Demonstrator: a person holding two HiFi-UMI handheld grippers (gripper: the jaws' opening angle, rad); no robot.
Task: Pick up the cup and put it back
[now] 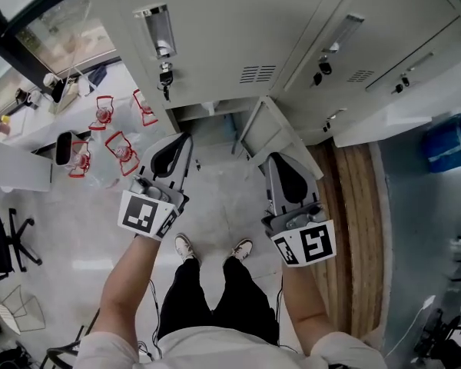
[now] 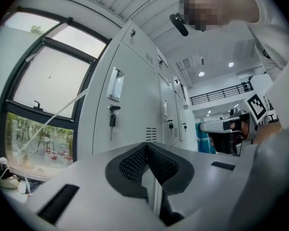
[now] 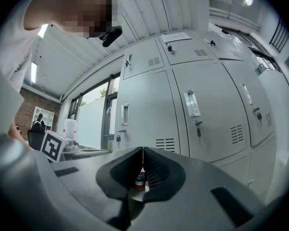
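Lockers (image 1: pixel 215 37) straight ahead, grey steel. One low door (image 1: pixel 275 131) hangs open, just ahead of the two grippers. On the left gripper (image 2: pixel 145 146) the fingers are pressed tip to tip with nothing between them, facing a locker front with a key (image 2: pixel 112 119) in its lock. On the right gripper (image 3: pixel 142 149) the fingers are likewise closed tip to tip and empty. Through the gap under its tips a small red-white-blue container (image 3: pixel 140 179) shows, beyond the fingers and untouched. It is probably the cup, but too small to confirm.
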